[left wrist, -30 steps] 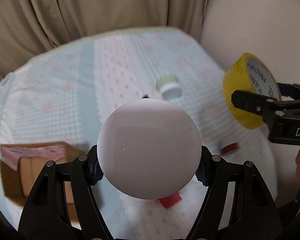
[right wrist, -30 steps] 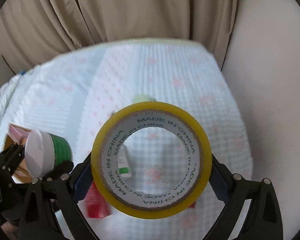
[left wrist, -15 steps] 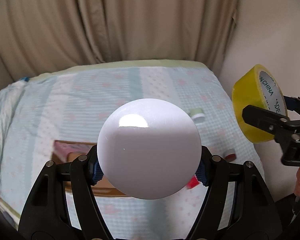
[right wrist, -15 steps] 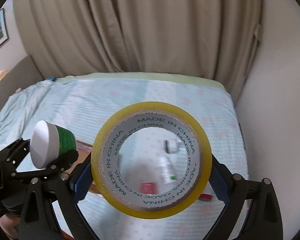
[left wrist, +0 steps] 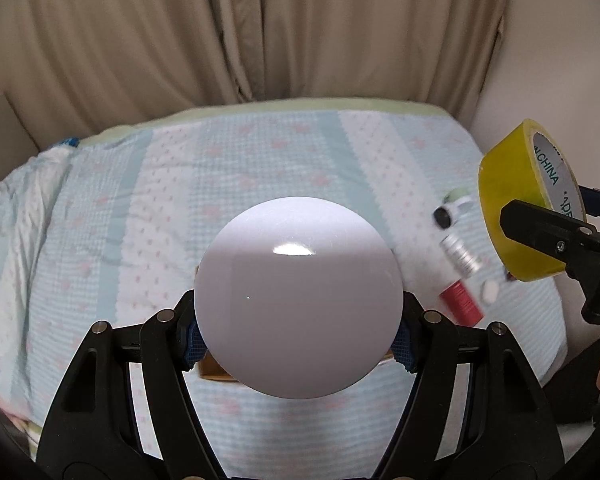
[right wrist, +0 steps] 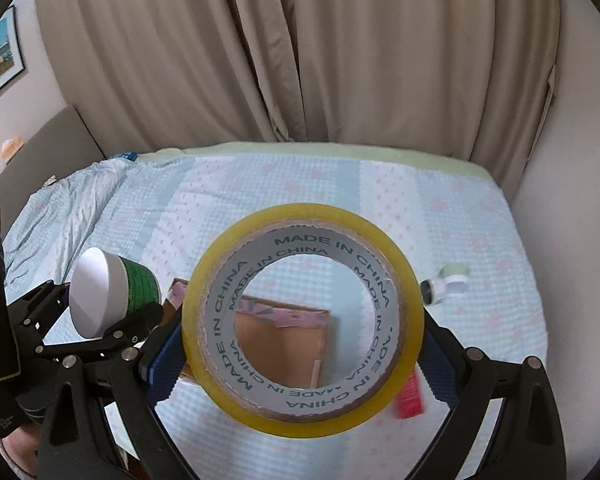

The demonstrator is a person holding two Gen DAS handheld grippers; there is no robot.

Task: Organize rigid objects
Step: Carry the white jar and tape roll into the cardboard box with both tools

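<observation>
My left gripper [left wrist: 299, 334] is shut on a round jar with a white lid [left wrist: 299, 298] and holds it above the bed. From the right wrist view the jar [right wrist: 112, 300] shows a green label. My right gripper [right wrist: 302, 354] is shut on a yellow tape roll [right wrist: 404, 296] marked MADE IN CHINA, which also shows in the left wrist view [left wrist: 516, 208]. A brown cardboard box [right wrist: 284, 344] with a pink item inside lies on the bed, seen through the tape's hole and mostly hidden behind the jar in the left wrist view.
The bed [left wrist: 220, 184] has a light blue and white patterned cover. Small objects lie at its right side: a pale green-lidded jar [right wrist: 454, 276], a silver tube [left wrist: 460, 256], a red tube [left wrist: 462, 302]. Beige curtains [right wrist: 300, 60] hang behind; a wall [right wrist: 564, 220] stands on the right.
Both grippers have swung left and risen with their objects. The small items slid to the right of view, and the cardboard box now sits behind the tape's hole.
</observation>
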